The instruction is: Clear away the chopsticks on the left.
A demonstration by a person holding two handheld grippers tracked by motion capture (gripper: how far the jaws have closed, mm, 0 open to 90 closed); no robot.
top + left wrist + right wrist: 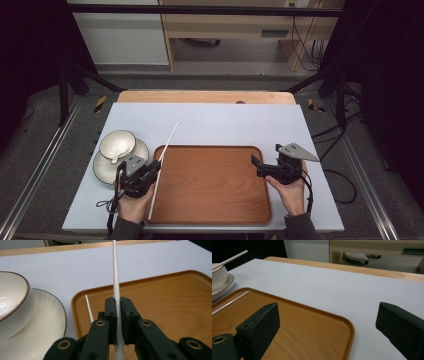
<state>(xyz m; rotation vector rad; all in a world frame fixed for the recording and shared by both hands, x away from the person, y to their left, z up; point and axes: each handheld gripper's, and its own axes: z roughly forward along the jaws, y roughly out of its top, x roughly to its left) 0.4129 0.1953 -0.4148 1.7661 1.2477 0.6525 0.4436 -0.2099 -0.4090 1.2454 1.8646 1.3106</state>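
It looks like a lab recording rig: a black metal frame (70, 75) surrounds the table (225, 122), loose cables (305, 45) trail behind, possibly beside office desks (225, 25).

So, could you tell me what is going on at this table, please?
A person holds a gripper in each hand. The left gripper is shut on a white chopstick above the left edge of the wooden tray; a second chopstick lies in the tray. The right gripper waits open at the tray's right edge. A bowl sits on a plate nearby.
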